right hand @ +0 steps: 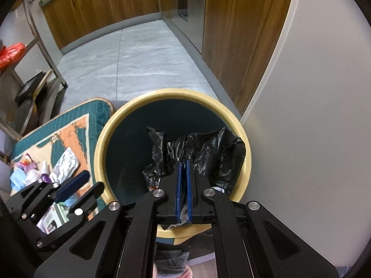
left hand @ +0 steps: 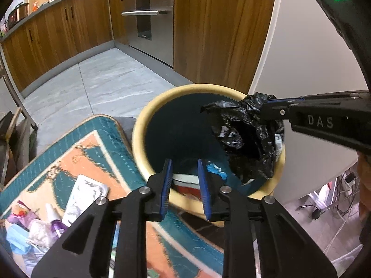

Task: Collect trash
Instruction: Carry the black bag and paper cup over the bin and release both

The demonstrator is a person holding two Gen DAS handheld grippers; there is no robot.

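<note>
Right wrist view shows the right gripper [right hand: 183,162] clamped on the black plastic bag [right hand: 208,153], which hangs inside the yellow-rimmed bin [right hand: 129,106] on its wall side. The left gripper [left hand: 184,162] hovers over the bin's near rim, its 2 jaws parted and empty. Best, I judge, to pinch the bag's free edge and draw it across the rim; more trash [left hand: 41,227] waits on the rug [left hand: 97,125] beside the bin.

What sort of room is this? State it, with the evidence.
Most likely a home kitchen: wooden base cabinets under a grey countertop, a built-in stainless oven, and a yellow-rimmed trash bin on the tiled floor.
</note>
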